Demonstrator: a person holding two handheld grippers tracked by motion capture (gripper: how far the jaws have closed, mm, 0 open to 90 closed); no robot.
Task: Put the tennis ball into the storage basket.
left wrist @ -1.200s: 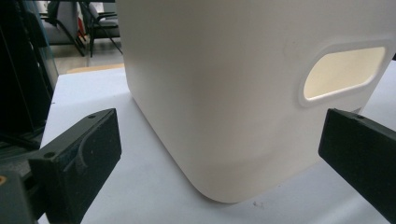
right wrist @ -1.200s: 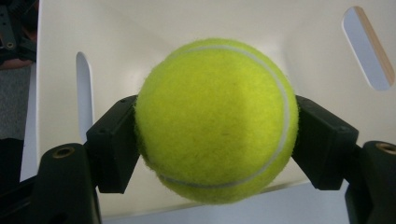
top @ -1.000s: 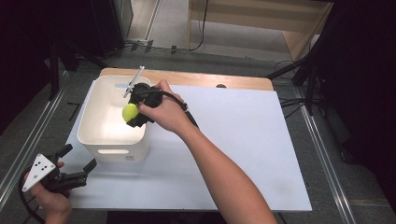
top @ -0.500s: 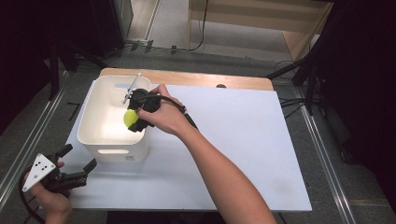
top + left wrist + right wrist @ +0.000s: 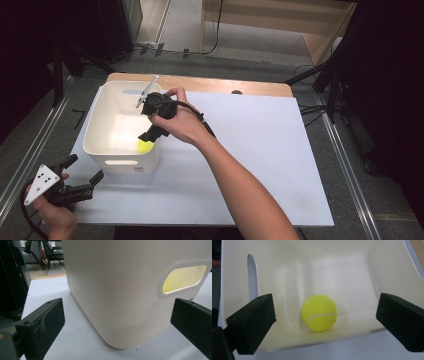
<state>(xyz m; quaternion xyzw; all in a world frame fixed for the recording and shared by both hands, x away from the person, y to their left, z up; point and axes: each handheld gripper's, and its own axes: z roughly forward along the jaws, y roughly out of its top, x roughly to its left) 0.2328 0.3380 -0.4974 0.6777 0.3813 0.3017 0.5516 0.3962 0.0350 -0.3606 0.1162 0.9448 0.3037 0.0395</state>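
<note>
A yellow tennis ball [image 5: 319, 313] lies loose on the floor of a white plastic bin [image 5: 342, 272], close to its near right corner [image 5: 145, 146]. My right gripper [image 5: 149, 134] hangs over the bin's [image 5: 100, 130] right wall and points down into it. Its jaws have just been opening and now stand wide and open [image 5: 324, 302], well clear of the ball on both sides. My left gripper [image 5: 84, 169] rests open near the table's front left corner. It faces the bin's near wall [image 5: 112, 277], beside the handle slot [image 5: 183, 278], and nothing is between its jaws [image 5: 117, 307].
The bin stands at the back left of a white board [image 5: 260, 150] with a wooden strip [image 5: 210, 84] behind it. Metal rails [image 5: 345, 160] run along both sides of the table. To the right of the forearm [image 5: 240, 185] the board is bare.
The right gripper held the ball at the bin's rim and has opened. The ball now lies on the bin's floor. The left gripper has kept still.
</note>
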